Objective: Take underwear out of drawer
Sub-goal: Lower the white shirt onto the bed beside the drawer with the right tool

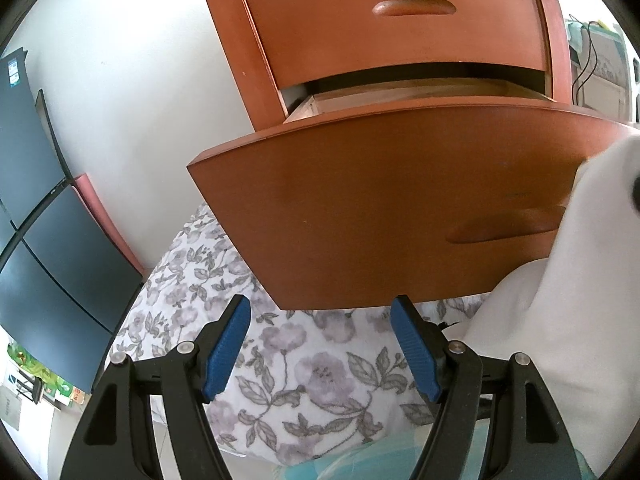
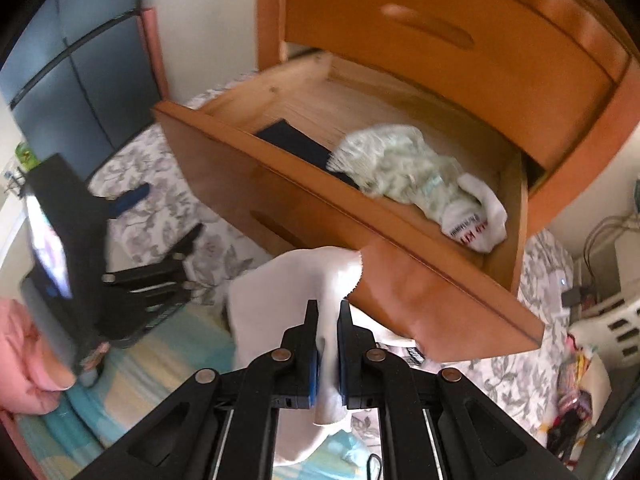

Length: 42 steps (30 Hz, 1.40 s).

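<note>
Bright daylight, wall [image 1: 132, 92] blown out white; left wrist view sharp, right wrist view motion-blurred with smeared drawer [image 2: 400, 280], both showing heavy fisheye bending and dark corners.

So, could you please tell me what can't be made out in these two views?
- Left wrist view: the open drawer's contents, hidden behind its front panel.
- Right wrist view: the white garment's full shape, blurred and partly behind the right gripper.
- Right wrist view: print on the white sock, too blurred.
</note>
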{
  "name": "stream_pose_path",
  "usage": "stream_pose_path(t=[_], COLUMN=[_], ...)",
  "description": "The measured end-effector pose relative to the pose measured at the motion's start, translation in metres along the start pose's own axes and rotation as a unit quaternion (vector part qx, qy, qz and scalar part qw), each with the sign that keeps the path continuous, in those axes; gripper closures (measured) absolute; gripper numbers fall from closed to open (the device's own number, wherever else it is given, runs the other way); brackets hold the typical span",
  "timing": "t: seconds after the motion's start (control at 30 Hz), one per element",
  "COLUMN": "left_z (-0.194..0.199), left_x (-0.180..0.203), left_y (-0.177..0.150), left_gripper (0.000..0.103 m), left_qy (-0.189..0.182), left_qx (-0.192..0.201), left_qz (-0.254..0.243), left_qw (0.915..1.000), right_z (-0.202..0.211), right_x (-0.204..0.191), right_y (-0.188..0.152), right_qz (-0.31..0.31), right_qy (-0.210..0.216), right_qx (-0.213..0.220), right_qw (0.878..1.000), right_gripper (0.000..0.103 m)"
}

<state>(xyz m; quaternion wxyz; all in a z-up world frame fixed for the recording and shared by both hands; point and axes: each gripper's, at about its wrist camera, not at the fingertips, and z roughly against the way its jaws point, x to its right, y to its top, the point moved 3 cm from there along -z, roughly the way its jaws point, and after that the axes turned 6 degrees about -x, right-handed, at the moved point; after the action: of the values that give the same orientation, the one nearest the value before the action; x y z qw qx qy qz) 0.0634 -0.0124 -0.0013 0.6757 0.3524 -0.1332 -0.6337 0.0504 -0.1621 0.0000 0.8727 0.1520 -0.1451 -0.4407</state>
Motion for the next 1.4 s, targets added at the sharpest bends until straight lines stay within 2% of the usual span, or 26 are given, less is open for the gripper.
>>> stream_pose_path(t=[0.2,0.5,0.63,0.8,0.93,1.07,1.23,1.4], left_z=[-0.001,-0.002,-0.002,-0.004,-0.004,-0.005,-0.005,-0.006], left_x=[0.001,0.004,0.004,0.006,0.005,0.006,0.008,0.009], left_y=[0.000,0.000,0.000,0.000,0.000,0.000,0.000,0.000], left_gripper=[0.030,0.030,0.030,0.030,0.030,0.029,0.030,0.030], left_qy=[0.000,0.000,0.000,-0.001,-0.001,-0.001,0.001,0.002], left_qx=[-0.003,-0.010,-0.010,-0.015,-0.015,-0.018,-0.019,-0.022], left_qz=[-0.003,-0.012,-0.012,-0.015,-0.015,-0.017,-0.023,-0.026], left_qw=[1.0000,0.9999,0.9999,0.9998,0.9998,0.9997,0.9996,0.9994], right_z=[-0.011,-0.005,-0.004,0.006,0.020,0.034,0.043,0.038], right_x=[0.017,0.009,0.013,0.019,0.025,0.034,0.038,0.037], right_y=[0.001,0.016,0.015,0.011,0.005,-0.006,-0.020,-0.031], right_qz=[-0.026,0.004,-0.009,-0.026,-0.059,-0.104,-0.153,-0.195], right_qy=[-0.008,-0.007,0.002,-0.005,-0.005,-0.018,-0.023,-0.018], right_qx=[-0.010,0.001,0.000,0.009,0.033,0.055,0.082,0.086], right_qw=[1.000,1.000,1.000,1.000,0.998,0.993,0.985,0.977], right_gripper=[0.095,0.093,0.091,0.078,0.076,0.067,0.066,0.066])
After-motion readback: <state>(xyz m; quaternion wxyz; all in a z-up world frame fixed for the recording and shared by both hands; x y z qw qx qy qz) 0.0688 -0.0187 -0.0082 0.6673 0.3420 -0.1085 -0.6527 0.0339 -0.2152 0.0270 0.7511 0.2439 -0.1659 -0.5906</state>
